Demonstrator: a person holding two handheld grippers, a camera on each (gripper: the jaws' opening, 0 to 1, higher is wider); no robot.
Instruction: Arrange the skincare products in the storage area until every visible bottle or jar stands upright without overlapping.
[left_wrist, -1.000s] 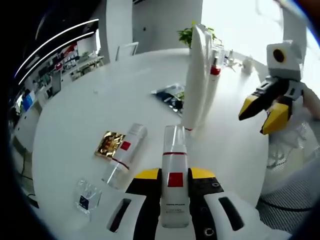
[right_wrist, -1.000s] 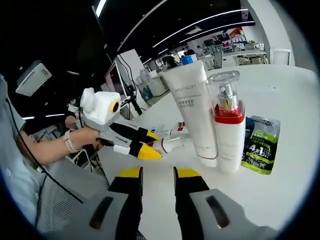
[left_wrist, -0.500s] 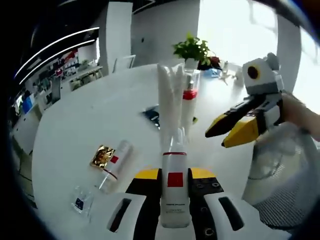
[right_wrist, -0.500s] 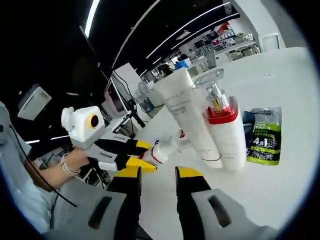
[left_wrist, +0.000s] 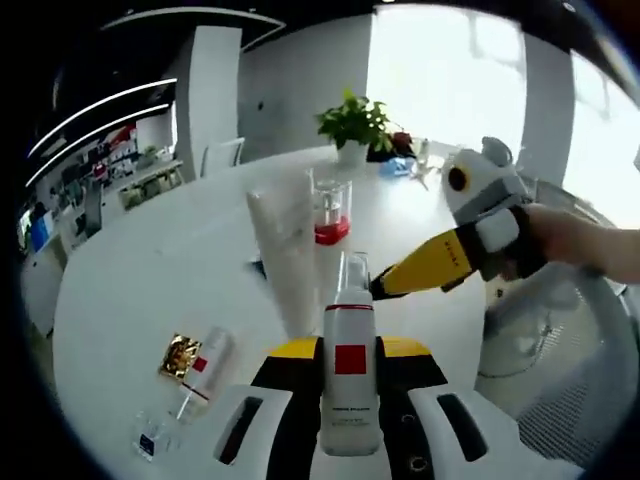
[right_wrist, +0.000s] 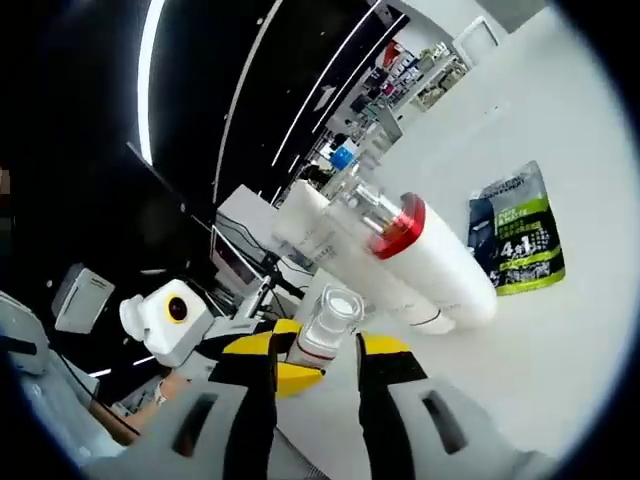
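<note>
The left claw (left_wrist: 349, 352) pinches a slim white bottle with a clear cap and red square label (left_wrist: 349, 390) by its body, lifted off the round white desk (left_wrist: 150, 270), so its cap points toward the right claw (right_wrist: 316, 362). That claw, jaws spread, brackets the clear cap, probably to take over or steady it. A tall white tube (right_wrist: 335, 262) and a red-collared white pump bottle (right_wrist: 430, 262) stand upright mid-desk beside a flat green sachet (right_wrist: 517, 245). Another white bottle (left_wrist: 198, 365) lies flat near the desk's edge.

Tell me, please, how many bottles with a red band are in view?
3: one held in the left gripper, its clear cap between the right gripper's jaws; one upright pump bottle beside the white tube; one lying bottle beside the gold packet. Others may be hidden.
</note>
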